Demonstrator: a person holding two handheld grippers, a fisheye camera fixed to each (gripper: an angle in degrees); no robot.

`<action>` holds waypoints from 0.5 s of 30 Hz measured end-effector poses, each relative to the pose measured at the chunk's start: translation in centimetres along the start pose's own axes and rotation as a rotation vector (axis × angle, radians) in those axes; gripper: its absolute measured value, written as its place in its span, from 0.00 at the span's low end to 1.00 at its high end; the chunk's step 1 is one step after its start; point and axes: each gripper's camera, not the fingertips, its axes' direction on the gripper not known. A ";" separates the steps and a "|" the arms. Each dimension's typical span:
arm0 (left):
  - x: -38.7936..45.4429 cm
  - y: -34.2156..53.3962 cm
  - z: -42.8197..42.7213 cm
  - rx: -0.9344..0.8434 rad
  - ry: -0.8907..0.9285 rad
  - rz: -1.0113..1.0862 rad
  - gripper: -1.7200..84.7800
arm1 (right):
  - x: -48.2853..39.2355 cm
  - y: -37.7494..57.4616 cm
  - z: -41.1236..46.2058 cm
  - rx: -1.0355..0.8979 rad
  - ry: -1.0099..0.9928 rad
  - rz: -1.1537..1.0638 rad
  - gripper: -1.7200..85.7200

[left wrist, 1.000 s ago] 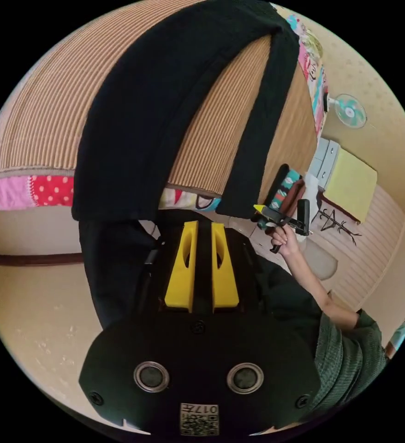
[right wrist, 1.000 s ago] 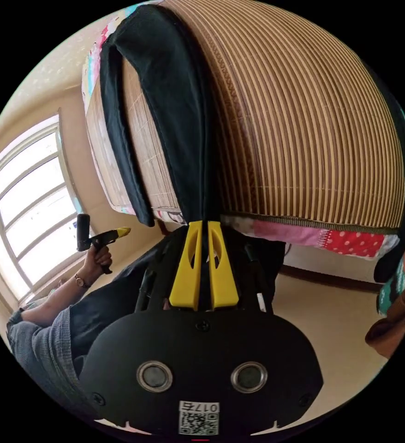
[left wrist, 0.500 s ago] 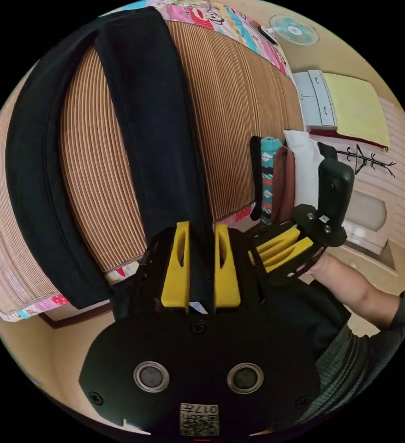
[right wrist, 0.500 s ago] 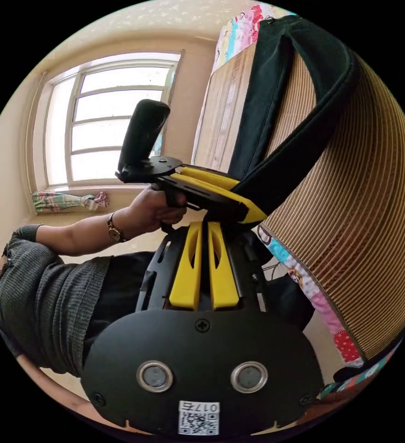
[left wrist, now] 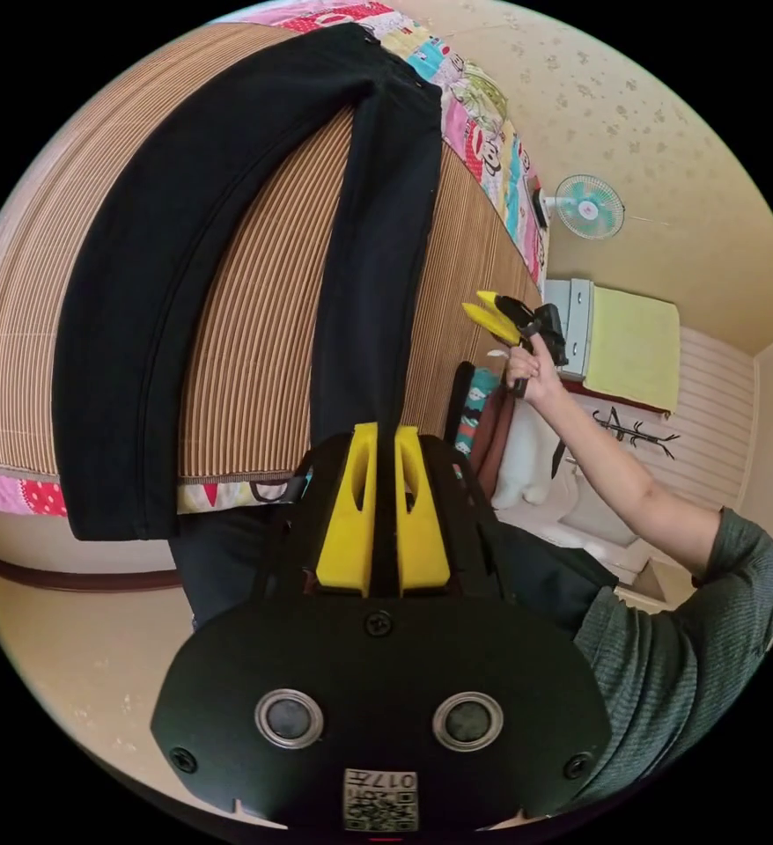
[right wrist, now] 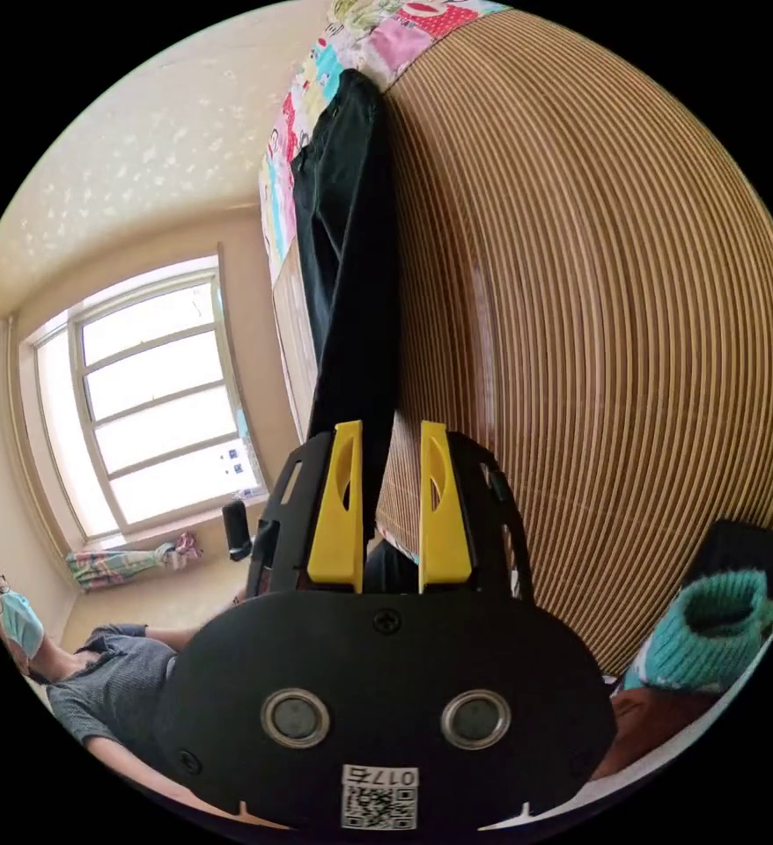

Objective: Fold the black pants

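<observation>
The black pants (left wrist: 228,220) lie on a bamboo mat (left wrist: 254,352) on a bed, legs spread apart. My left gripper (left wrist: 382,433) is shut on the end of one leg at the mat's near edge. The other leg's end (left wrist: 105,502) hangs loose over the bed's edge. A hand holds my right gripper (left wrist: 474,304) above the mat off to the side, jaws apart and holding nothing. In the right gripper view the right gripper (right wrist: 386,436) stands open, and one leg of the pants (right wrist: 351,264) stretches away behind it over the mat (right wrist: 598,308).
A stack of folded clothes (left wrist: 483,422) sits beside the bed, with its teal knit piece (right wrist: 712,625) close by. Beyond are a wall fan (left wrist: 589,207), a yellow-covered cabinet (left wrist: 633,348) and a window (right wrist: 158,414). The person's sleeve (left wrist: 668,651) is near.
The right gripper came up beside the left, let go of the pant leg, opened and drew away over the bed. The left gripper now holds that leg's end.
</observation>
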 end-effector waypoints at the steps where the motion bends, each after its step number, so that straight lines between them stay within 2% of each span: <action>1: -0.1 0.0 -0.5 -0.009 0.007 0.008 0.06 | 0.0 -1.1 -0.4 0.037 -0.021 0.016 0.13; 3: -0.5 0.0 -1.1 -0.020 0.028 0.007 0.06 | -0.1 -4.7 -1.2 0.164 -0.060 0.095 0.14; 6: -1.4 0.2 -1.8 -0.017 0.088 -0.026 0.06 | 0.0 -8.3 -0.3 0.225 -0.038 0.183 0.14; 10: -3.3 0.5 -2.0 -0.014 0.163 -0.081 0.06 | -0.1 -13.6 2.0 0.217 -0.014 0.169 0.16; 15: -4.6 0.9 -2.6 -0.005 0.241 -0.098 0.06 | -1.6 -21.2 5.0 0.343 -0.049 0.136 0.17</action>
